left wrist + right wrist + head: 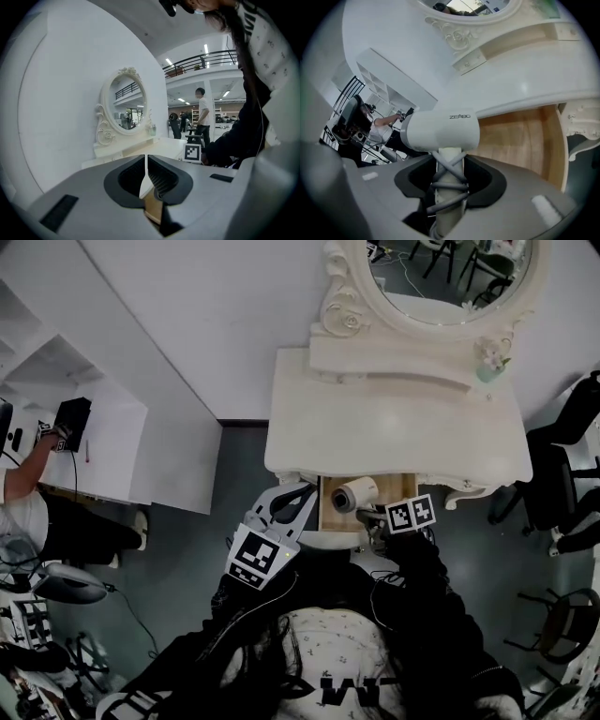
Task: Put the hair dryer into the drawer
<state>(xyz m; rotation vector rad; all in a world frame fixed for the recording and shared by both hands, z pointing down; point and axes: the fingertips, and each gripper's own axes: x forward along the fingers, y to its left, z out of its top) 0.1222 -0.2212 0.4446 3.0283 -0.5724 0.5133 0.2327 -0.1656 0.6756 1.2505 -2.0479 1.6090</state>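
Head view: 1 white dressing table [394, 432] with its drawer [399, 487] pulled open. 1 white hair dryer [354, 494] hangs over the wooden drawer floor in the right gripper [375, 518], and the left gripper [291, 504] is just beside the drawer's left front corner. Left gripper view: 2 jaws together, with 1 oval mirror [124, 101] beyond. Right gripper view: 2 jaws clamped on the hair dryer's handle, which is wound with grey cord [449, 186], and the barrel is above the drawer.

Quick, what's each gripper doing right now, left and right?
Left gripper: closed, nothing between its jaws.
Right gripper: closed on the cord-wrapped handle of the white plastic hair dryer.
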